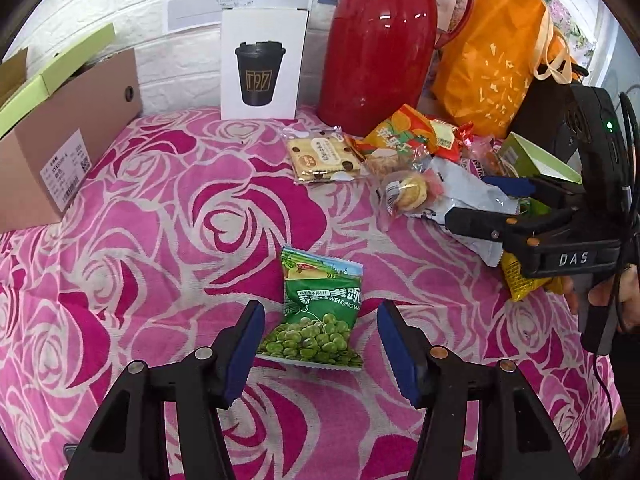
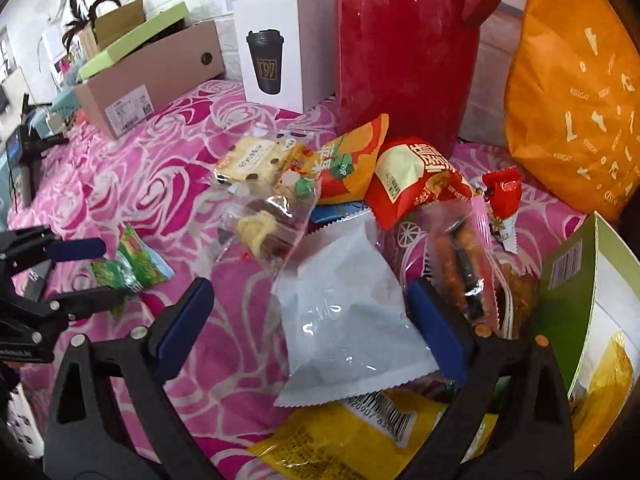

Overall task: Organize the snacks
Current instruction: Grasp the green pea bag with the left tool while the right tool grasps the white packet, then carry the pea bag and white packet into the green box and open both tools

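The rose-patterned pink cloth [image 1: 160,208] covers the whole work surface, and along its far edge, from ten o'clock round to two, stand a cardboard box [image 1: 68,136], a white carton printed with a cup [image 1: 264,64], a tall red thermos [image 1: 380,40] and an orange bag [image 1: 492,52]. In front of the thermos and bag, at about one o'clock from the left gripper, lies the jumble of snacks [image 1: 404,160], packets overlapping one another.

The right gripper [image 2: 312,320] is spread wide over that heap, its blue pads on either side of a pale silver-white pouch [image 2: 344,320]; the right pad sits against the pouch's edge, the left pad stands apart from it. To take it cleanly I would bring the fingers down evenly so both pads meet the pouch's sides, and close slowly, because the film looks slippery and the yellow packet [image 2: 360,432] underneath could be dragged along.

The left gripper [image 1: 320,344] is also wide open, low over the cloth at six o'clock, with the green pea packet [image 1: 320,312] lying flat and alone between its pads, touching neither as far as I can tell. Being flat and thin, it likely needs the tips pressed down to the cloth so they pinch its edges rather than slide over the top.
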`<state>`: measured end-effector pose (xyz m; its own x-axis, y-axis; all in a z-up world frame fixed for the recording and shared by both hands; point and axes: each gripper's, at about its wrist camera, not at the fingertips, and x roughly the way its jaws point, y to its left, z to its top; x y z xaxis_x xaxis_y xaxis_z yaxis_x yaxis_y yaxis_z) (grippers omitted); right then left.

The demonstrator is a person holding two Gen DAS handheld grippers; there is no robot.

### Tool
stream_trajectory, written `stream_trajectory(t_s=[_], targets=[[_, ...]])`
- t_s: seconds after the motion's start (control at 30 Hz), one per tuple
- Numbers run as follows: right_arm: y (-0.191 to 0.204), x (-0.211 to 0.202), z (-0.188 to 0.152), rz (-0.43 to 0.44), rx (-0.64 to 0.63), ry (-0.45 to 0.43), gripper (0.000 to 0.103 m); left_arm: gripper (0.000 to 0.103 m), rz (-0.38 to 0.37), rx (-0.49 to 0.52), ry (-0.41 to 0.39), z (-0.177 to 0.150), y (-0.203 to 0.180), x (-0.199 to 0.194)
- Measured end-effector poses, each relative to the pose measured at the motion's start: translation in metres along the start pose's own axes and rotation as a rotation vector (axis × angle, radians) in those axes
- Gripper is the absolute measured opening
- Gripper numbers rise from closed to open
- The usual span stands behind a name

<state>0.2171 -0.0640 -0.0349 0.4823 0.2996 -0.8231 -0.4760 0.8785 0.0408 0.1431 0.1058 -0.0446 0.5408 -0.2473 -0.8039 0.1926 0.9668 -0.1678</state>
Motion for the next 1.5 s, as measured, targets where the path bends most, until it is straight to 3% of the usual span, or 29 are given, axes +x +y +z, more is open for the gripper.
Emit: stream_trajectory(t_s=[0.07, 0.1, 0.23, 0.3, 0.37, 0.47, 0.77, 1.03, 1.23, 1.5], targets=[[0.002, -0.002, -0.002, -0.055, -0.023, -0.004, 0.074, 0.040, -0.005, -0.003, 0.011, 0.000, 0.000, 0.004], [0.002, -0.002, -0.002, -0.078, -0.038, 0.000, 0.069, 0.040, -0.012, -0.010, 0.014, 0.000, 0.001, 0.005], [-0.012, 0.005, -0.013, -0.008, 0.022, 0.053, 0.062, 0.039, -0.023, -0.021, 0.010, 0.000, 0.003, 0.006], [-0.017, 0.006, -0.018, 0.017, 0.072, 0.042, 0.061, 0.039, -0.018, -0.022, 0.010, 0.000, 0.002, 0.008], [-0.018, 0.002, -0.020, 0.028, 0.105, 0.032, 0.051, 0.039, -0.010, -0.024, 0.019, 0.000, 0.002, 0.010], [-0.013, -0.010, -0.020, 0.032, 0.099, 0.018, 0.046, 0.035, 0.001, -0.019, 0.024, -0.001, 0.000, 0.008], [-0.009, -0.058, -0.029, 0.085, 0.152, -0.100, 0.044, 0.033, -0.024, -0.040, -0.054, -0.002, -0.009, -0.034], [-0.016, -0.109, -0.039, 0.140, 0.230, -0.209, 0.044, 0.033, -0.055, 0.011, -0.158, 0.009, -0.041, -0.084], [-0.039, -0.157, -0.059, 0.053, 0.272, -0.289, 0.044, 0.033, -0.130, 0.107, -0.211, 0.023, -0.095, -0.099], [-0.108, -0.228, -0.114, -0.151, 0.443, -0.378, 0.044, 0.033, -0.274, 0.211, -0.195, 0.046, -0.183, -0.075]])
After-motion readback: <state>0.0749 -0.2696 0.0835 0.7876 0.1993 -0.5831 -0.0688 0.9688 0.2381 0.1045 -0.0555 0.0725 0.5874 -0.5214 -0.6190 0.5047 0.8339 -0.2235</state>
